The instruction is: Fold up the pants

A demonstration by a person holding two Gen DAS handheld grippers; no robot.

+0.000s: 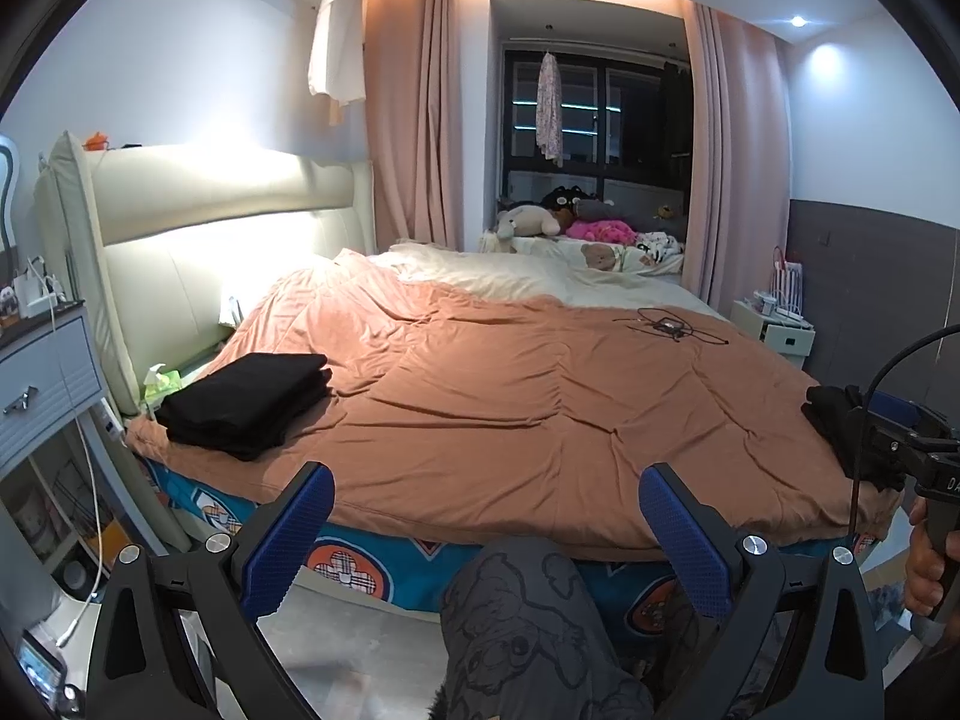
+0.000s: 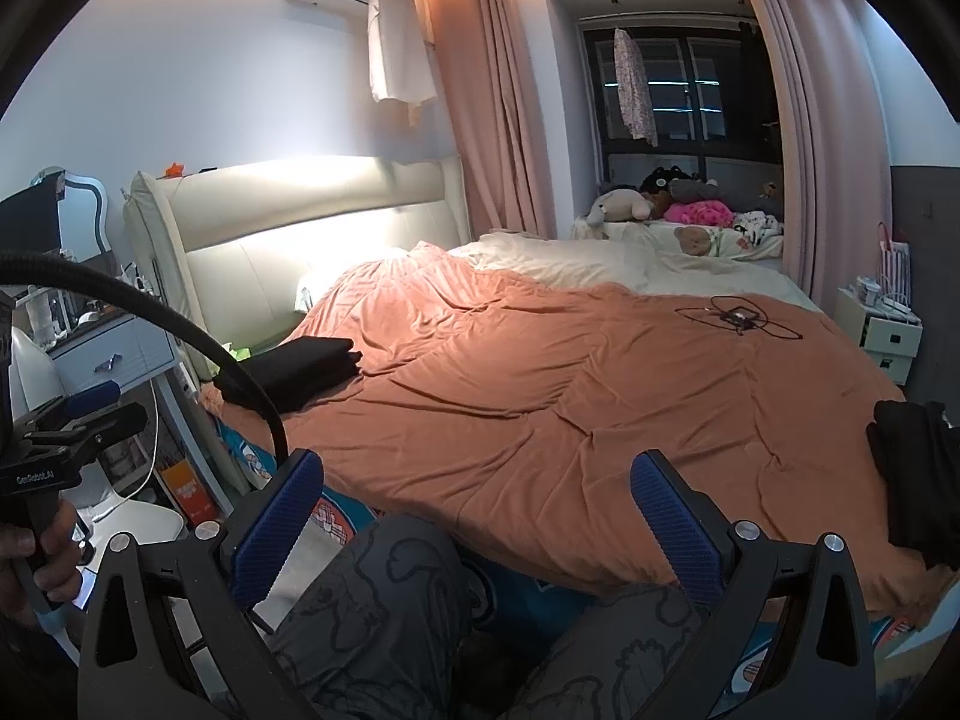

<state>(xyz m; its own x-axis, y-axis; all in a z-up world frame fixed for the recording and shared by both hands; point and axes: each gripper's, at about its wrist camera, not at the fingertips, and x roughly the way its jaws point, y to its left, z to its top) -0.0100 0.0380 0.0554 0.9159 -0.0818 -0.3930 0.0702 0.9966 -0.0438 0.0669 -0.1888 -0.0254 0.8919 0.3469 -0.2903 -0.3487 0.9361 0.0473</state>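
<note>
A stack of folded black pants (image 1: pixel 246 402) lies on the orange blanket (image 1: pixel 510 408) near the bed's left front corner, also in the right wrist view as the folded stack (image 2: pixel 294 369). More black cloth (image 2: pixel 915 480) is heaped at the bed's right front corner, the dark heap (image 1: pixel 852 432) in the left wrist view. My left gripper (image 1: pixel 486 531) is held open in front of the bed edge, nothing between its blue pads. My right gripper (image 2: pixel 477 519) is also open and empty, over the person's patterned grey trouser legs (image 2: pixel 384 600).
A bedside drawer unit (image 1: pixel 42 378) with cables stands to the left. A tangle of cable with a small device (image 1: pixel 669 327) lies on the blanket at the far right. Plush toys (image 1: pixel 564 222) sit by the window; a white nightstand (image 2: pixel 885 336) is at the right.
</note>
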